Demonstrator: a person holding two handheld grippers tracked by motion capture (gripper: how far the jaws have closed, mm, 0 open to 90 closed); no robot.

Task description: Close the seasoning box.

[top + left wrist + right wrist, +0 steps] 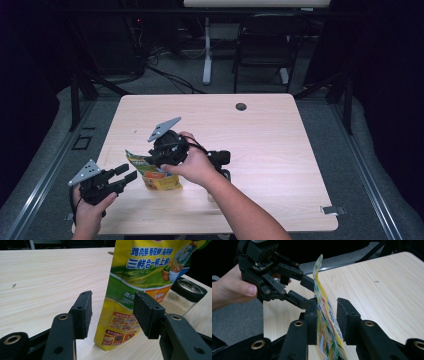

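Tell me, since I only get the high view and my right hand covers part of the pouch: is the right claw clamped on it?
Observer: No. In the right gripper view the pouch stands upright between the right claw's jaws, with a clear gap at one pad.
Operator: What about the left claw?
Observer: The left gripper view shows the left claw open, and the pouch is just ahead of its pads, not between them.
Operator: Is anything behind the pouch?
Observer: A glass jar with a black rim, holding pale granules, stands right beside it.
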